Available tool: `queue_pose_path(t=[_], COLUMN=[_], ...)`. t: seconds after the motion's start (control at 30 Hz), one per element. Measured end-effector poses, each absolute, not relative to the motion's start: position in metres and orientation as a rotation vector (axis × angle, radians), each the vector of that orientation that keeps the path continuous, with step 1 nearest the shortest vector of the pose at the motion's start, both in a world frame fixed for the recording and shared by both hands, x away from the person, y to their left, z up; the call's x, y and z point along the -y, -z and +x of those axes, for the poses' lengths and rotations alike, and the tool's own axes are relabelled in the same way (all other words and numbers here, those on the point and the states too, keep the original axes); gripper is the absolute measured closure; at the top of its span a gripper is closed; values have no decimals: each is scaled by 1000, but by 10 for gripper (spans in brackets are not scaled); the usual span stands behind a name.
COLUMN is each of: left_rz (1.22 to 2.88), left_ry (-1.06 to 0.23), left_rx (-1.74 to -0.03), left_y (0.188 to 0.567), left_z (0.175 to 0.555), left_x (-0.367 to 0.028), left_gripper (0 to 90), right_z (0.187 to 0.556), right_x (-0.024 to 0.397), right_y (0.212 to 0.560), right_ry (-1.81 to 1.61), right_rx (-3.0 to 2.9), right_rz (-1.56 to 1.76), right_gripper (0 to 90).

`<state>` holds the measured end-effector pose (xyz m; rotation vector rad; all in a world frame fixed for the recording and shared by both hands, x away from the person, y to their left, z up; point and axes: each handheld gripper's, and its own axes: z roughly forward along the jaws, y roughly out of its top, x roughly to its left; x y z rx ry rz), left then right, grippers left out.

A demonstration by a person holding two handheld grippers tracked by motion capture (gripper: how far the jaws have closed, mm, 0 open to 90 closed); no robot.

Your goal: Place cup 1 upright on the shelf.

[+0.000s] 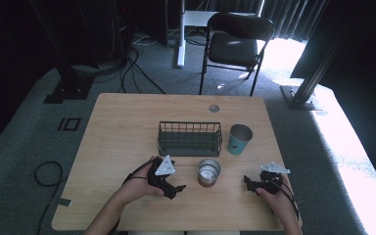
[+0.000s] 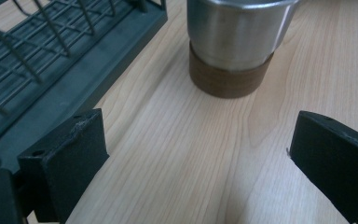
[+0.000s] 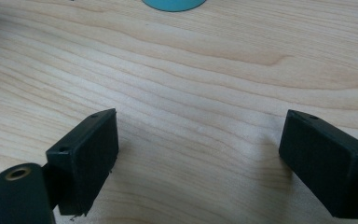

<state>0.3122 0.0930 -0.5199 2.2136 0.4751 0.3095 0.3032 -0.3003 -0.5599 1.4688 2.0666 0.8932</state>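
Left gripper (image 1: 176, 188) was hanging out just left of the steel cup (image 1: 209, 172), jaws spread wide and holding nothing. In the left gripper view that cup (image 2: 235, 44) sat straight ahead of the gap, upright on its brown base, not touched yet. Right gripper (image 1: 248, 182) was also wide open and empty, parked low over bare wood to the cup's right, with the teal cup (image 1: 239, 139) a bit beyond it.

So progress-wise I'd say basically nothing was done: both cups were standing on the table (image 1: 122, 127), and the wire basket (image 1: 190, 138) behind them looked empty. If the cups were headed into it, all the grabbing and lifting was left.

Nothing really blocked the steel cup, though the basket's wall stood close behind it.
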Motion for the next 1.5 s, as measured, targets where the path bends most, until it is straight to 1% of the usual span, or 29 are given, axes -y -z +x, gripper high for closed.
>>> queue_pose_path(t=[1.03,1.3,1.5], left_rz=[2146,2134,2154], left_ry=[-277,-276,-287], left_rx=[-347,-340,-312], left_y=[508,509,514], left_z=[322,327,330], left_x=[-30,-18,-11], left_gripper=[43,43,43], right_z=[303,303,303], right_x=[300,300,300], right_y=[560,560,560], right_ry=[-893,-893,-893], right_rx=[-2066,-2067,-2067], right_rz=[1469,1468,1468], right_gripper=[113,113,113])
